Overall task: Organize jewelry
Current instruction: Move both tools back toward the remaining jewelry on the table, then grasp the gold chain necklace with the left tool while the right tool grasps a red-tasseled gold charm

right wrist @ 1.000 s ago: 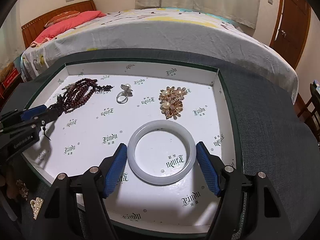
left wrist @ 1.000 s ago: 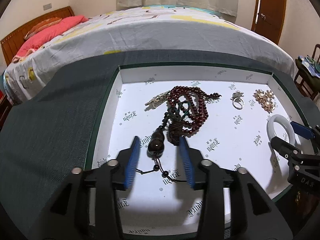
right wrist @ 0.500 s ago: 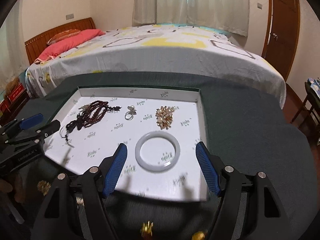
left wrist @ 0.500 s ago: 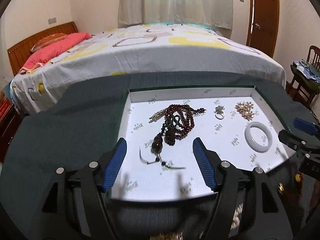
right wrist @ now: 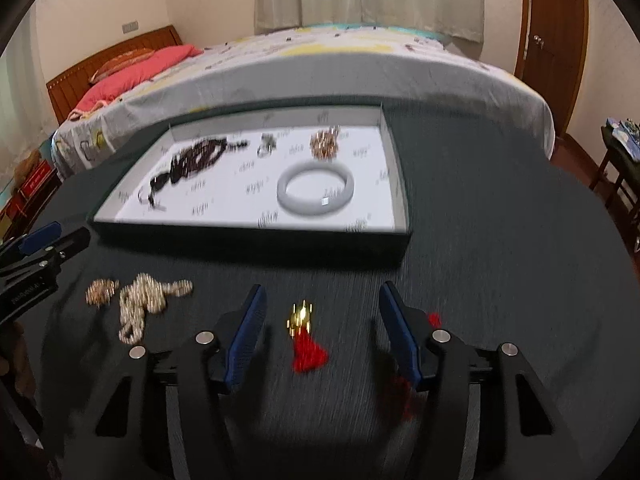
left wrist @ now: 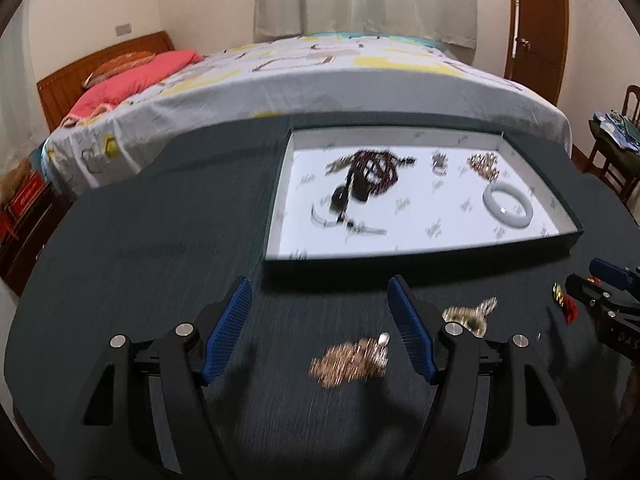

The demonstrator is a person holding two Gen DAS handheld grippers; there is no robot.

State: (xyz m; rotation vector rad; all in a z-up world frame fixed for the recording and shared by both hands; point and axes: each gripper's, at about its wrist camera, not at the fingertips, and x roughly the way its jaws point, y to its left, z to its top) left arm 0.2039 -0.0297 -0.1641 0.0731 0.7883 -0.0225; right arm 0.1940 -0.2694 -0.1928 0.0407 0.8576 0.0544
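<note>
My left claw [left wrist: 320, 330] is spread apart, gripping nothing, over a gold brooch [left wrist: 348, 362] on the dark surface [left wrist: 160, 264]. Far: tray [right wrist: 248, 236] with dark beads [right wrist: 196, 160], white bangle [right wrist: 316, 190]. My right claw [right wrist: 322, 332] is apart too, red tassel earring [right wrist: 306, 346] between its fingers.

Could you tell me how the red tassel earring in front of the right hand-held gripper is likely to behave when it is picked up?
The red tassel earring probably droops, since its red part looks like loose threads. It seems light, being small beside the white bangle.
</note>
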